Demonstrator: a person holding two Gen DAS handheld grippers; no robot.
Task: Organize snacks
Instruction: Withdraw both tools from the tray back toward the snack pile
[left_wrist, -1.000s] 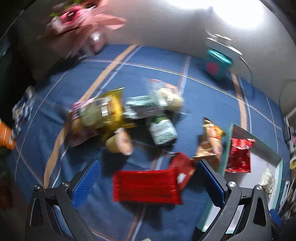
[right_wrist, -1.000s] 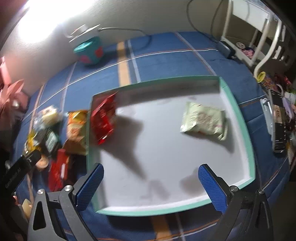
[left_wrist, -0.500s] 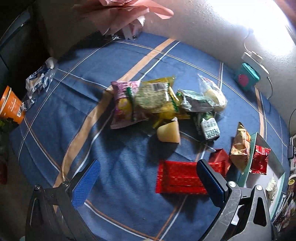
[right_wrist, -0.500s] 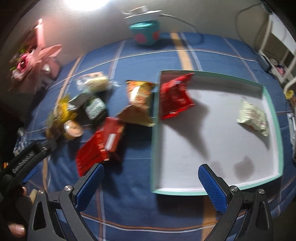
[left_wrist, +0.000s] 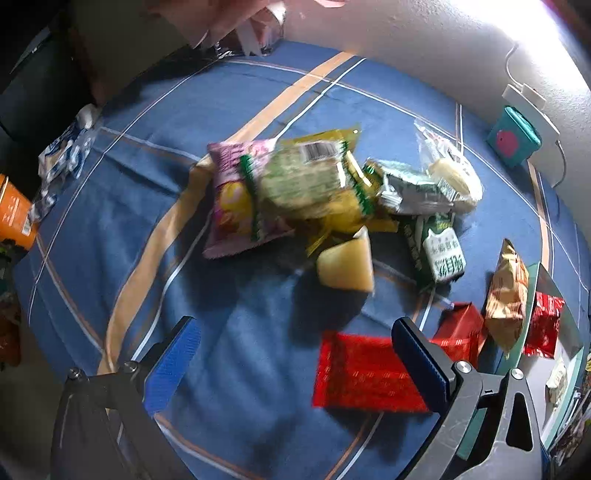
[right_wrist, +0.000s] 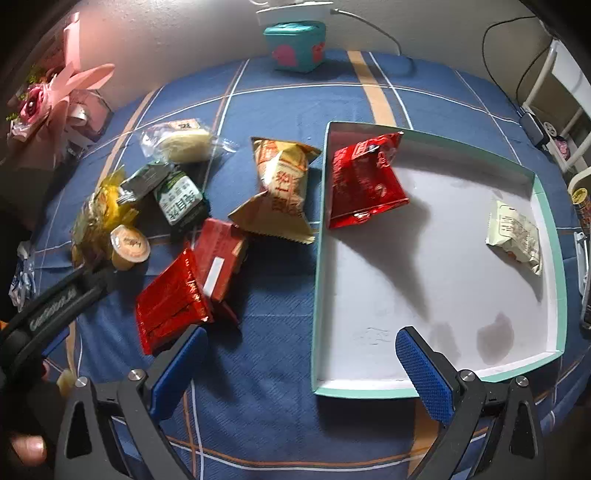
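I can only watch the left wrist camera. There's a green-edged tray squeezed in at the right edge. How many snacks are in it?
Observer: Two. The right wrist view shows a red bag in the far left corner of the tray, and a pale packet near its right wall.
Operator: Is the rest of the tray full?
Observer: No, its white floor is mostly bare, with a couple of dark stains.
Operator: Is the other gripper holding anything?
Observer: No. The right gripper is open and empty, by the tray's near left corner.
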